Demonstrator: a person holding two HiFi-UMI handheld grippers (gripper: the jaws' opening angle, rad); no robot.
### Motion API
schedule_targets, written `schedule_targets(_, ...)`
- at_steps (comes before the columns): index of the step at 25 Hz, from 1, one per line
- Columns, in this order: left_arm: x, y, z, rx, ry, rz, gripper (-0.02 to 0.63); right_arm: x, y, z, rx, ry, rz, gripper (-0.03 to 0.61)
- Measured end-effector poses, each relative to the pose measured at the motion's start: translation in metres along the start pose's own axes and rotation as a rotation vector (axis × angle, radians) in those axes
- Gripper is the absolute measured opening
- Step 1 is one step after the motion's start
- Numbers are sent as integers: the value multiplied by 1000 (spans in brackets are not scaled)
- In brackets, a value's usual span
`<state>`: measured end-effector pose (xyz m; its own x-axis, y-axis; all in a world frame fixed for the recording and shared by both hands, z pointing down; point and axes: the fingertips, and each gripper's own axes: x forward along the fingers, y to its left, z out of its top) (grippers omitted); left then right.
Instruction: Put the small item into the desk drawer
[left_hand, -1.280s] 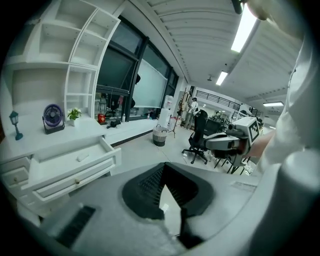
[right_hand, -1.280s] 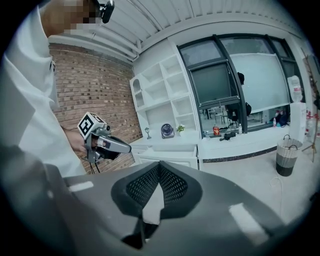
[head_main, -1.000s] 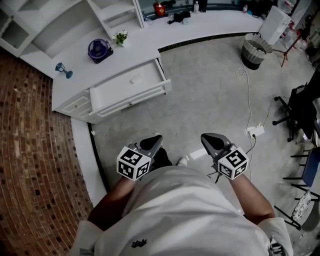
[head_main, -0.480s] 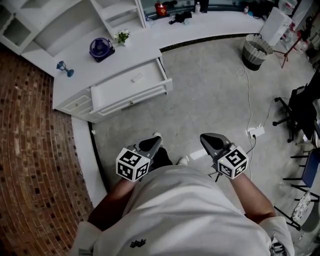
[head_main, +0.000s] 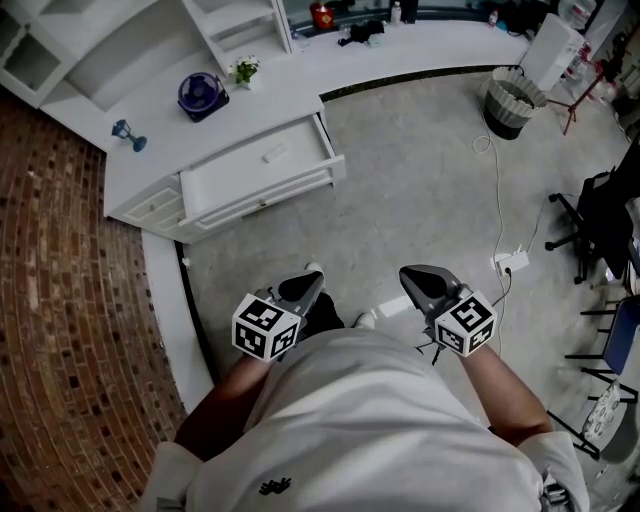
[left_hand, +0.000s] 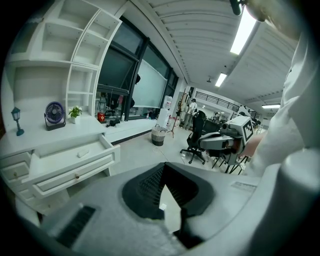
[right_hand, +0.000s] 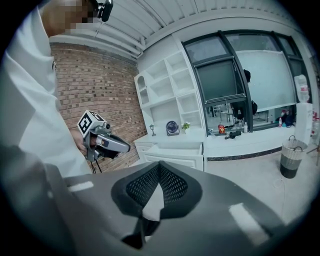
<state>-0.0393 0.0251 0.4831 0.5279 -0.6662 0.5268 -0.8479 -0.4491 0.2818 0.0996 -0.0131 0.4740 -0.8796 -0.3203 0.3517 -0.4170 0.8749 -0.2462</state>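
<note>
The white desk's drawer stands pulled open at the upper left of the head view. A small white item lies on its bottom, and it shows again in the left gripper view as the same item. My left gripper and right gripper hover close to my body over the grey floor, well short of the desk. Both are shut with nothing between the jaws. The left gripper's pads meet at the tip, and so do the right gripper's pads.
A blue fan, a small plant and a blue lamp figure stand on the desk top. A bin, a white cable with a power strip and a black chair are at the right. Brick fills the left.
</note>
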Motion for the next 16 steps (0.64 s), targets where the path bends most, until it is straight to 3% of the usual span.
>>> schedule_targets(5,5,-1,0,82,26,12,6,3,-2,-5,3,16,9,11)
schedule_targets(16,11,36,5,-30,-3,16,6,48,-14,-2,-8,47,64,11)
